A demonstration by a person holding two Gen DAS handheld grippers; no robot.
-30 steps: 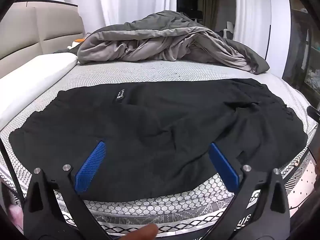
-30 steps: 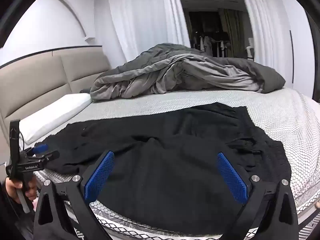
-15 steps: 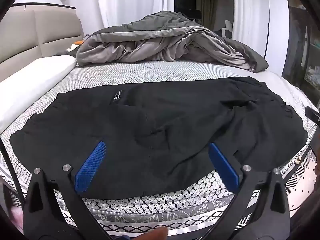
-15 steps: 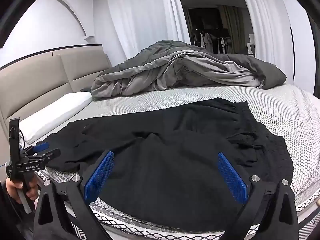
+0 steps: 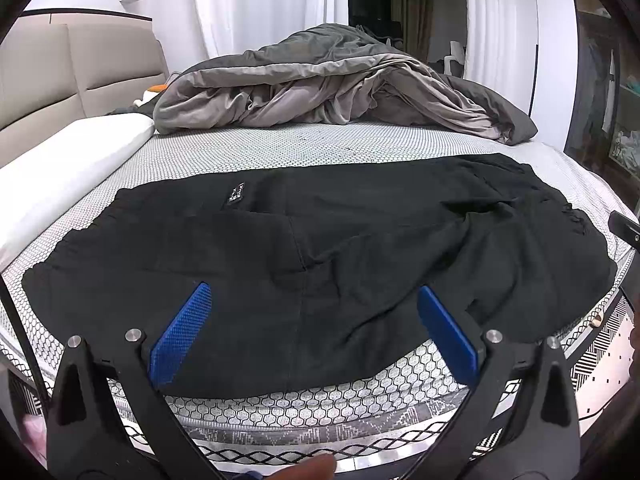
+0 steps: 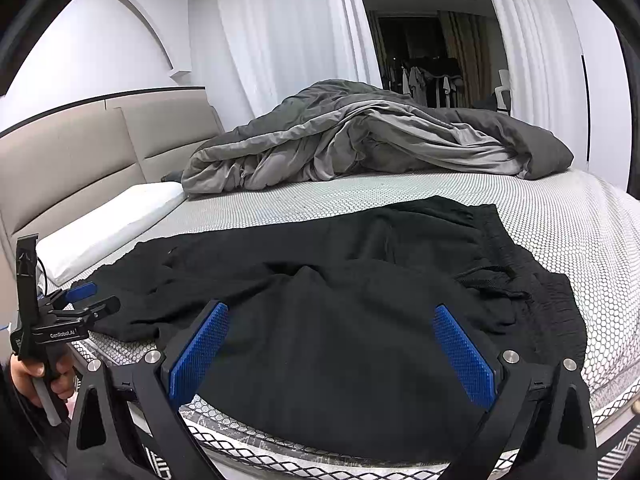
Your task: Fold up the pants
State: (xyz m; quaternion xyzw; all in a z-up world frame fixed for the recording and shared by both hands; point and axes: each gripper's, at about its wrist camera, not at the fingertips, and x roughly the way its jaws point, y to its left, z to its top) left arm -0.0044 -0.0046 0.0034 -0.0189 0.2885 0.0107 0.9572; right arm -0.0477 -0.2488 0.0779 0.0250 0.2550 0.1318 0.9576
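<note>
A bed [image 5: 320, 148] with a honeycomb-patterned mattress carries a rumpled grey duvet [image 5: 340, 84] at its far side and black pants [image 5: 320, 248] spread flat along the near edge, where the left claw [image 5: 312, 300] and right claw [image 6: 332, 316] both hover, wide open, empty.

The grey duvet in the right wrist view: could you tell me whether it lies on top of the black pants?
No, the grey duvet is bunched farther back, with bare mattress between it and the black pants.
</note>
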